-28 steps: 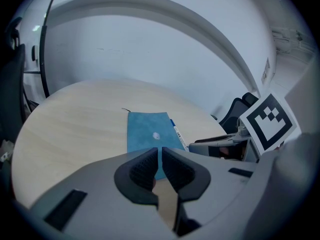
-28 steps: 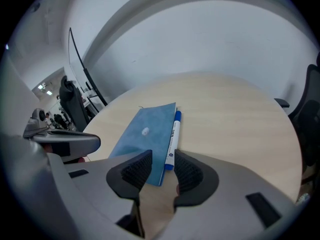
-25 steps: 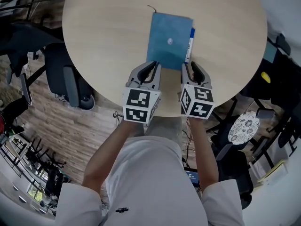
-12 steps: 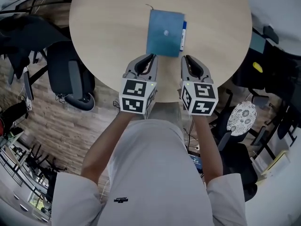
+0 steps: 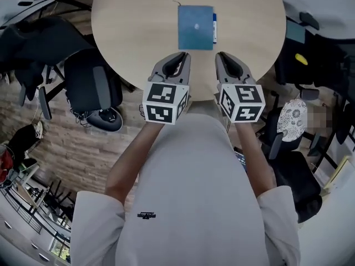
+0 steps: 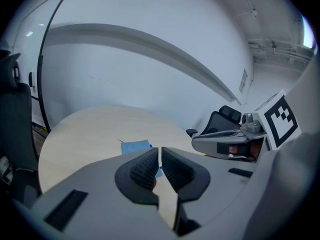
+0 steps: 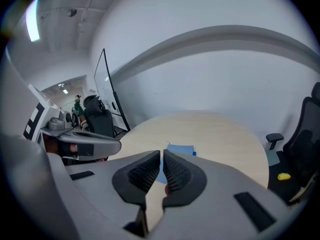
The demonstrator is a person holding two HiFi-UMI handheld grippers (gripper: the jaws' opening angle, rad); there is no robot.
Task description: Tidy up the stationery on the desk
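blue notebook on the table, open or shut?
Shut: the blue notebook lies flat, one plain cover up, no pages showing, pen along its right edge.

Blue notebook [image 5: 195, 27], pen [image 5: 214, 29] alongside

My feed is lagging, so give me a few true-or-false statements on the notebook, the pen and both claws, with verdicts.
1. The blue notebook lies flat on the round table. True.
2. The pen lies along the notebook's left edge in the head view. False: it lies along the right edge.
3. The left claw is shut and empty. True.
4. The right claw grips the pen. False: its jaws have just been closing with nothing between them; the pen lies on the table.
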